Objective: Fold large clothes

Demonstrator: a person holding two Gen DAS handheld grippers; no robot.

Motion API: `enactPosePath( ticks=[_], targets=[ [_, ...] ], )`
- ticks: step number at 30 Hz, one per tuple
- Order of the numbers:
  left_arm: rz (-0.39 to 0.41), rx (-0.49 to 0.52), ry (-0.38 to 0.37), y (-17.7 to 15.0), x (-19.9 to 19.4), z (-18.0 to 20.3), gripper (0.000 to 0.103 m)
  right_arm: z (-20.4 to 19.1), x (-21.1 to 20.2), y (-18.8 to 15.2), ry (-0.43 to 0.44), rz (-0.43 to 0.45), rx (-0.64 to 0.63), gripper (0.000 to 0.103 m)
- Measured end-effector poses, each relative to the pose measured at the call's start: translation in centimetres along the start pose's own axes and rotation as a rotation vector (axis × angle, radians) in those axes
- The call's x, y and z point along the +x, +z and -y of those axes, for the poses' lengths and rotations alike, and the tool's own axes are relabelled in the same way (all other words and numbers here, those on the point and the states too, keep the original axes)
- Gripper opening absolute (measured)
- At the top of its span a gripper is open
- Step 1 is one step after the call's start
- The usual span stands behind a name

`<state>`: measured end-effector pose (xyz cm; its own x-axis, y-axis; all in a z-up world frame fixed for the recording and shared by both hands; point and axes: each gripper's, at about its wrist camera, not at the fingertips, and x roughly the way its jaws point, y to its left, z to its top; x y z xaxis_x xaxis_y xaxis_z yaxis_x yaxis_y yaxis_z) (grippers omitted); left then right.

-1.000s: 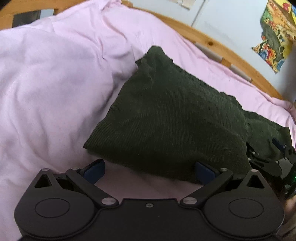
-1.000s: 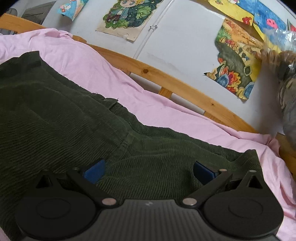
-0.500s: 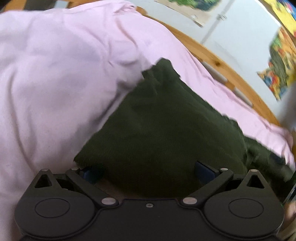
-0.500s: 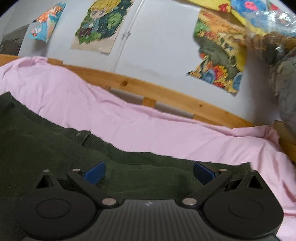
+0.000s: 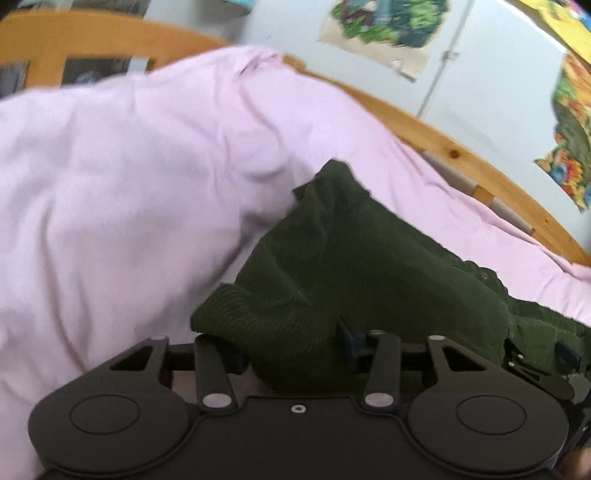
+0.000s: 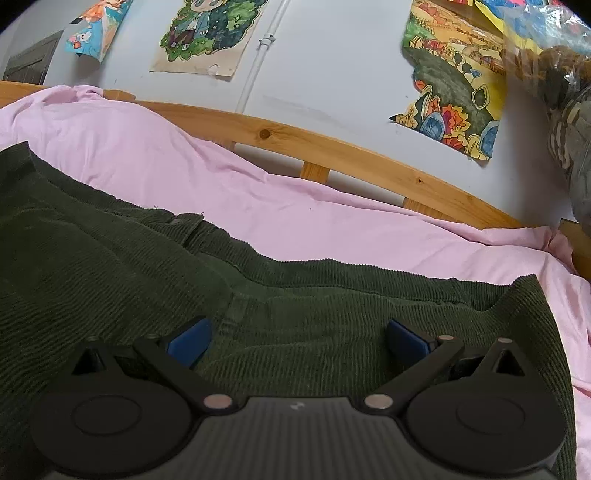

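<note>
Dark green corduroy trousers (image 5: 354, 266) lie folded on a pink bed sheet (image 5: 110, 192). My left gripper (image 5: 291, 354) has closed on the near corner of the trousers; the cloth bunches between its fingers and lifts slightly. In the right wrist view the trousers (image 6: 147, 280) spread across the lower frame, waistband end to the right. My right gripper (image 6: 295, 343) is open, its blue pads (image 6: 190, 341) just above the cloth near the waist seam. The right gripper also shows at the right edge of the left wrist view (image 5: 535, 362).
A wooden bed rail (image 6: 332, 147) runs behind the sheet, with a pale wall and paper drawings (image 6: 207, 33) above it. A bulky plastic-wrapped bundle (image 6: 554, 92) hangs at the right edge. A puffy pink duvet mound (image 5: 92, 147) rises to the left.
My left gripper moved forward onto the trousers' near corner and closed on it. My right gripper stayed open and shifted a little over the waist end.
</note>
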<state>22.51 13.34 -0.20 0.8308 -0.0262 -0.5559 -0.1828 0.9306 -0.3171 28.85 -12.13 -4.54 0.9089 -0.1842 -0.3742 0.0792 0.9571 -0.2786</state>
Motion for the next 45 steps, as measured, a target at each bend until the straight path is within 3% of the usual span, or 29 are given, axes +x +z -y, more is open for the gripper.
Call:
enactPosePath(
  ticks=[3,5,6,9,14,18,22,25,29,31,35,38,41,45],
  targets=[
    [-0.036,-0.024,-0.004,0.2,0.9,-0.5,0.05,0.0,0.0,0.0,0.0,0.0,0.0,0.103],
    [-0.041,-0.066,-0.01,0.3,1.0,-1.1,0.039,0.0,0.0,0.0,-0.001,0.0,-0.001,0.103],
    [-0.027,-0.074,-0.011,0.5,0.7,-1.2,0.026,0.0,0.0,0.1,-0.001,0.0,-0.003,0.103],
    [0.039,-0.048,-0.073,1.2,-0.7,-0.6,0.018,0.0,0.0,0.1,-0.001,0.0,-0.004,0.103],
    [0.134,0.127,-0.235,3.0,-3.1,3.8,0.016,0.8,0.1,0.3,0.036,-0.017,0.03,0.103],
    [0.145,0.219,-0.359,4.4,-3.7,7.4,0.015,2.2,-0.2,1.2,0.11,-0.035,0.042,0.103],
    [0.145,0.327,-0.479,4.9,-3.7,11.5,0.015,5.7,-2.7,2.2,0.119,0.027,0.093,0.103],
    [0.133,0.429,-0.576,4.4,-3.6,15.2,0.015,8.8,-4.2,2.4,0.143,0.017,0.092,0.103],
    [0.049,0.555,-0.716,1.9,-2.6,20.1,0.015,13.6,-6.6,2.4,0.119,0.026,0.113,0.103],
    [0.007,0.584,-0.751,0.6,-1.7,21.7,0.015,16.4,-7.1,2.6,0.137,0.015,0.163,0.103],
    [-0.058,0.599,-0.754,-1.2,-0.6,22.9,0.015,21.7,-6.1,4.0,0.288,-0.026,0.303,0.103],
    [-0.06,0.628,-0.74,-2.0,-0.4,22.8,0.015,24.0,-3.8,5.5,0.481,-0.101,0.462,0.103],
    [-0.058,0.659,-0.737,-2.3,-0.8,22.5,0.015,23.5,-1.2,7.6,0.636,-0.124,0.544,0.103],
    [-0.052,0.681,-0.737,-2.8,-1.2,22.1,0.015,19.9,2.3,11.8,0.73,-0.135,0.481,0.103]
  ],
)
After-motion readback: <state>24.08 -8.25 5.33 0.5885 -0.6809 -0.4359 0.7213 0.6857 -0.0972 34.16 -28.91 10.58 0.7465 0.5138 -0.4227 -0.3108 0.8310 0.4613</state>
